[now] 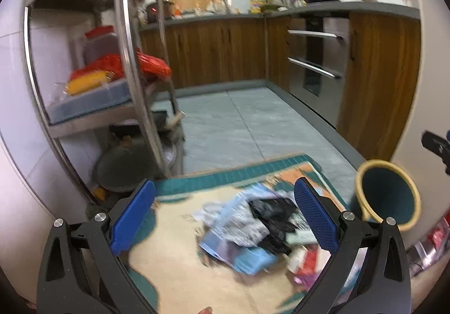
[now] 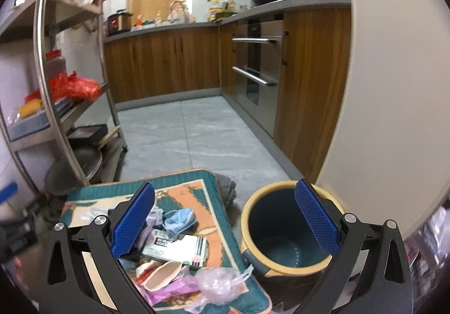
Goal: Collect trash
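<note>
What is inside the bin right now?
The bin looks empty: its dark teal wall and bare bottom show in the right wrist view. The right gripper's finger covers part of the far rim and wall, so that strip is unseen.

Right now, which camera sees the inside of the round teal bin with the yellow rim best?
The right wrist view: the round teal bin with the yellow rim sits close, showing its bottom. The left wrist view catches the bin only at the edge, its bottom hidden.

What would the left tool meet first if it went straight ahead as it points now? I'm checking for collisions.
Probably the trash pile on the mat: the open left tool frames it directly ahead. The view is blurred, so depth is uncertain.
</note>
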`<state>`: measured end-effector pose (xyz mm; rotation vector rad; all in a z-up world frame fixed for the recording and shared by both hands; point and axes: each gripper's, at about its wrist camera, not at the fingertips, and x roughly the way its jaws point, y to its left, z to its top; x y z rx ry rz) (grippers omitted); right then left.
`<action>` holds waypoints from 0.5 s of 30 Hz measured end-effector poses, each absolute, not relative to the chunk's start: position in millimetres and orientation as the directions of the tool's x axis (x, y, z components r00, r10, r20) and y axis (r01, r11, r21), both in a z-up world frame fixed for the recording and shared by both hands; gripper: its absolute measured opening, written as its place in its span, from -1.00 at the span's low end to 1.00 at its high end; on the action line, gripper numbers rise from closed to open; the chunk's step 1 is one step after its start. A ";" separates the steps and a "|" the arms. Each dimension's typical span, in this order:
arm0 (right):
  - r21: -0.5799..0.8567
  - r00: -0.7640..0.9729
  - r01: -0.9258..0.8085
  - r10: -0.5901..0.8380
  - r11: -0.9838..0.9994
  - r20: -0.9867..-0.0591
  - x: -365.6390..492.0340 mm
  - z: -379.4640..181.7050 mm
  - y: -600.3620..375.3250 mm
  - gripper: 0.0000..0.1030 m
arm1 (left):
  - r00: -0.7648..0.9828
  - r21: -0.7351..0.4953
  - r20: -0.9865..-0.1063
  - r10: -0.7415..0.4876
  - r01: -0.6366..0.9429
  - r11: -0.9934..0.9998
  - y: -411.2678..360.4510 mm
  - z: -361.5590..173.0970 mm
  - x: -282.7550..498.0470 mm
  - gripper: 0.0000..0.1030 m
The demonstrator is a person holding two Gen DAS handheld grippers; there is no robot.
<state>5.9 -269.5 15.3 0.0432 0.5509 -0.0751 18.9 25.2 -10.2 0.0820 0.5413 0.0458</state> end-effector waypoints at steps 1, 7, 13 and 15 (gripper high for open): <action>0.002 0.849 0.069 -0.058 0.998 -0.526 10.3 15.3 -267.1 0.93 | 0.865 0.100 -0.496 0.075 -0.029 0.995 29.7 -7.3 23.6 0.90; -0.033 0.831 -0.025 0.003 0.999 -0.557 58.3 10.5 -251.7 0.93 | 0.842 0.085 -0.540 0.015 0.036 0.996 41.8 -16.2 68.5 0.90; -0.055 0.802 -0.116 0.061 0.992 -0.595 102.0 -18.6 -230.9 0.93 | 0.791 0.084 -0.610 0.059 -0.010 0.996 51.1 -50.7 100.8 0.89; -0.060 0.784 -0.148 0.081 0.987 -0.616 117.8 -35.3 -224.3 0.93 | 0.787 0.113 -0.611 0.084 -0.018 0.993 53.5 -59.1 107.1 0.89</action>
